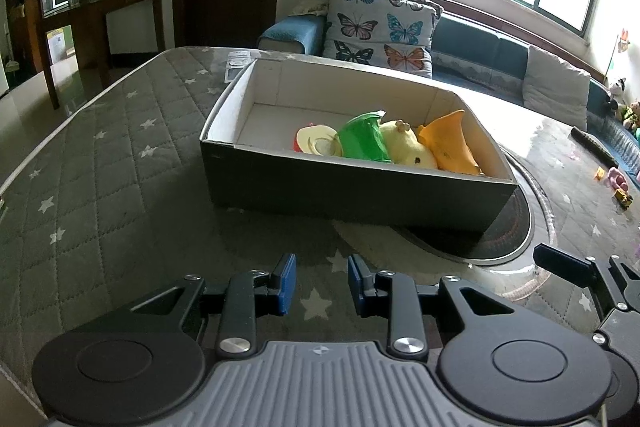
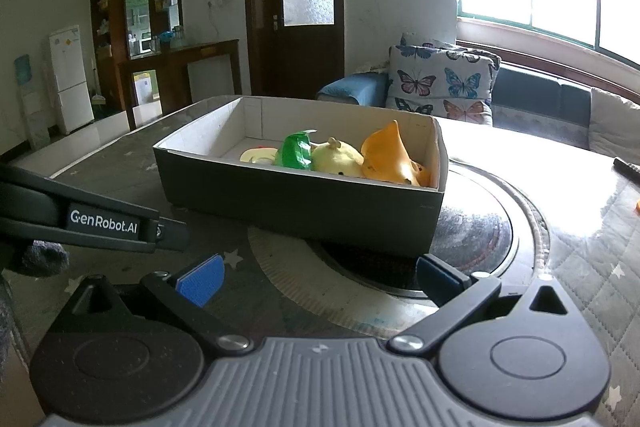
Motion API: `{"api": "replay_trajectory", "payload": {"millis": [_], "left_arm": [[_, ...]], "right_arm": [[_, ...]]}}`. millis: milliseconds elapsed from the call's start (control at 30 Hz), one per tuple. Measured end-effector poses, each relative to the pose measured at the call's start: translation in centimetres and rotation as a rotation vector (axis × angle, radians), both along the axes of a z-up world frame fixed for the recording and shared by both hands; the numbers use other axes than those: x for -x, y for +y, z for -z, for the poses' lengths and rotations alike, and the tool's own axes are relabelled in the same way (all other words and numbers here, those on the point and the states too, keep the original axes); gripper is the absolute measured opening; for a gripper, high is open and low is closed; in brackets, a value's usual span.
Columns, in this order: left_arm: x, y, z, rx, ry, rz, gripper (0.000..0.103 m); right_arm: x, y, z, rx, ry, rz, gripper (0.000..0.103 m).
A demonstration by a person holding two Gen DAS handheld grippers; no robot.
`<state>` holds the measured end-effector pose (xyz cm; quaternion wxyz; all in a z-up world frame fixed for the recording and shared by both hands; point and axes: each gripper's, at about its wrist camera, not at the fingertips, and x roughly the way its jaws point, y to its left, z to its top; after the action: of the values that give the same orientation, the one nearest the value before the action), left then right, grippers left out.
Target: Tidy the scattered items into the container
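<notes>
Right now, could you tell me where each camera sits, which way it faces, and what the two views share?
Left wrist: rides on the left gripper, low over the quilted table, facing the box and sofa; its own narrowly open blue pads show, plus the right gripper's edge at lower right.
Right wrist: rides on the right gripper, facing the box and door; its wide-open pads show, with the left gripper at left.
Shared: the box, yellow plush, butterfly cushion.

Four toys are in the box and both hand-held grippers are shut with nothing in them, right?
Not quite: the left wrist view shows the left hand-held gripper open, and the right wrist view shows the right hand-held gripper open wider. Both are empty, and the cardboard box does hold four toys.
</notes>
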<state>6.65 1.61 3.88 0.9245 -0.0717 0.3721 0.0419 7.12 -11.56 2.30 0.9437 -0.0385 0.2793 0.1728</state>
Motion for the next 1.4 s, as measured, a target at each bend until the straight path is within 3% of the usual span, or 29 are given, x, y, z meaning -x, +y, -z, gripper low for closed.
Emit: {"api": "replay_trajectory", "payload": {"millis": [967, 1400], "left_arm": [[-3.8, 0.1, -0.2, -0.046, -0.005, 0.025, 0.031], [-5.5, 0.7, 0.5, -0.032, 0.026, 0.015, 0.031]], "right_arm": [[-3.5, 0.3, 0.6, 0.003, 0.037, 0.009, 0.103], [-5.4, 1.0, 1.0, 0.01, 0.057, 0.004, 0.103]]}}
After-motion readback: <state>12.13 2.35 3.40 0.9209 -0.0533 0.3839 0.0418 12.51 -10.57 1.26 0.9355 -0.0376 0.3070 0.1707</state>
